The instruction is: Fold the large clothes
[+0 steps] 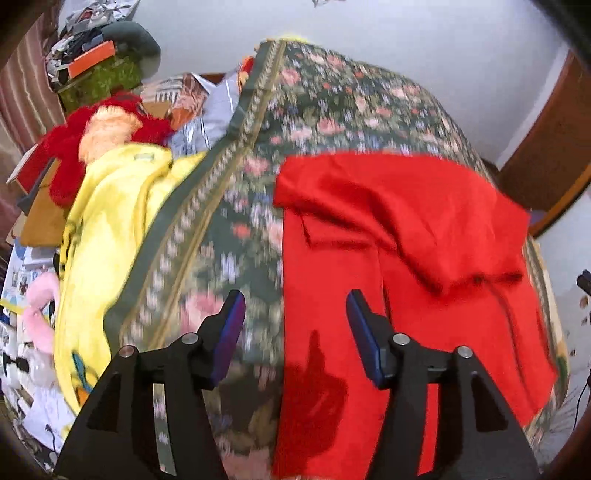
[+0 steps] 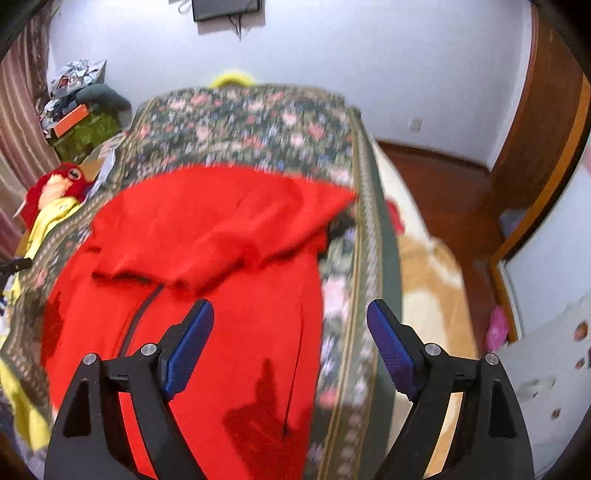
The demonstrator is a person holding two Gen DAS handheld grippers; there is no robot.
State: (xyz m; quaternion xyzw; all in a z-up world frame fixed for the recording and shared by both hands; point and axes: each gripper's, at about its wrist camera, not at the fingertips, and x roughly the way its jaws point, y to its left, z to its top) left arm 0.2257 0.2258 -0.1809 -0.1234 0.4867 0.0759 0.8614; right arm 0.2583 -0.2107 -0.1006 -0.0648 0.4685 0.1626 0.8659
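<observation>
1. Left wrist view: left claw open and empty above red garment, partly folded on floral bedspread.
2. Right wrist view: right claw wide open, empty, over red garment; likely between folds, next needing a fresh edge grip.

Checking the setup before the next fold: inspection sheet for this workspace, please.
Surface: bed under a dark green floral bedspread with a patterned border.
Job's things: red fabric garment, top part folded down over itself, lying flat.
Clutter: yellow fleece blanket, red plush toy, pink fluffy item, boxes and papers at the left.
Tongs: left tongs open, empty; right tongs open, empty; both above the garment.
Cables: thin dark cable at the right edge.
Surroundings: white wall, wooden door, wall-mounted screen.
</observation>
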